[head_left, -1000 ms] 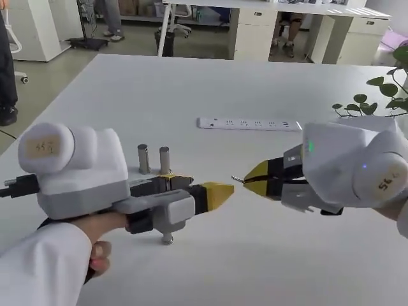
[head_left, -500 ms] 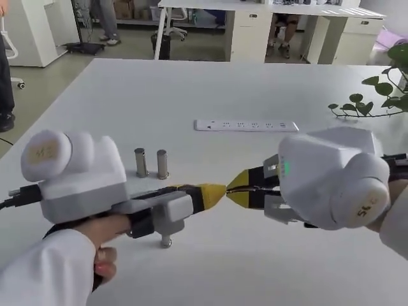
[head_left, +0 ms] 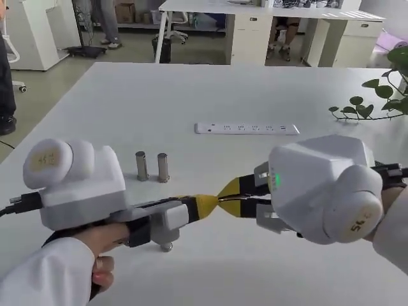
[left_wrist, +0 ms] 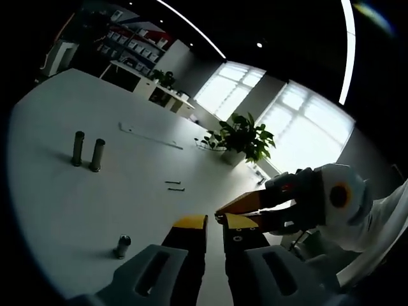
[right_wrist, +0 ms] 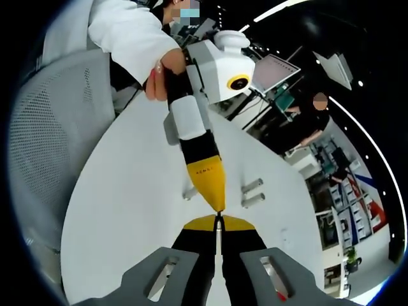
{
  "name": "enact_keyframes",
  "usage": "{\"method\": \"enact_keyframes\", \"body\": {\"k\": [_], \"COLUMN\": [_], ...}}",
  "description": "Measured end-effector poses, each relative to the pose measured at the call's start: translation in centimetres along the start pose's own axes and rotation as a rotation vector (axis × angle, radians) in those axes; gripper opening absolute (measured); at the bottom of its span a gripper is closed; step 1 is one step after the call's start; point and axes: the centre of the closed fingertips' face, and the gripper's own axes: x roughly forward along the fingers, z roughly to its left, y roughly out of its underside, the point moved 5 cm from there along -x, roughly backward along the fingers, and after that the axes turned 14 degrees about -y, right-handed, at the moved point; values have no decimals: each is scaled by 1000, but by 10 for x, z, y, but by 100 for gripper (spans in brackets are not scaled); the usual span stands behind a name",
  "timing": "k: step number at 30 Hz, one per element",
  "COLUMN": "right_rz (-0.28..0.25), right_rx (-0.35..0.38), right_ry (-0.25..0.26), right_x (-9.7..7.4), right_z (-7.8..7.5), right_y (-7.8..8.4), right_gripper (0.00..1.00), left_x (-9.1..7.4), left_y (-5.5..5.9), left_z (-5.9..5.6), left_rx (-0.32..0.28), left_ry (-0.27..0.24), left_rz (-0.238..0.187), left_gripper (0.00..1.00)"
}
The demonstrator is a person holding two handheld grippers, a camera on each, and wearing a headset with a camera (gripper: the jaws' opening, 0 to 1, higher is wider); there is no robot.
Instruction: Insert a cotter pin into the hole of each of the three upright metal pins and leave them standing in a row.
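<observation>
The white table (head_left: 191,83) bears three metal pins (head_left: 162,167) and a power strip (head_left: 247,129).

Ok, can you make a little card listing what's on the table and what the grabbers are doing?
Standing together: two metal pins, upright
Standing apart: third metal pin, below the left gripper
Lying loose: two cotter pins
Left gripper: fingers shut, tip meeting the right gripper
Right gripper: shut on a cotter pin
Farther back: power strip
</observation>
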Motion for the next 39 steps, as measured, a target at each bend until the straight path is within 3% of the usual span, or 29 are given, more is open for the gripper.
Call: {"method": "enact_keyframes", "body": {"k": [16,22,24,26,29,32,39], "right_rz": [2,2,1,-8,-22,-26,-46], "right_rx": [-29,-37,-34,-29,-40,-57,-12], "right_ry": [-1,-11,-14,-15,-20,-29,-40], "right_x": [2,3,3,2,1,2,2], "right_z": [-1,2,3,4,7,8,9], "right_y": [-3,-4,-4,-4,-7,-8,-6], "right_gripper": [0,0,0,0,0,0,1], "left_x": [0,-2,-3,-4,-8,-10,-13], "left_y": [1,4,6,6,6,8,11], "left_z": [0,0,0,0,-3,-3,-1], "left_rx": [40,25,-25,-32,-1,76,102], "left_ry": [-7,-4,-7,-4,-1,-15,-19], "left_rz": [24,43,60,62,55,50,60], "left_gripper": [1,0,0,0,0,0,0]}}
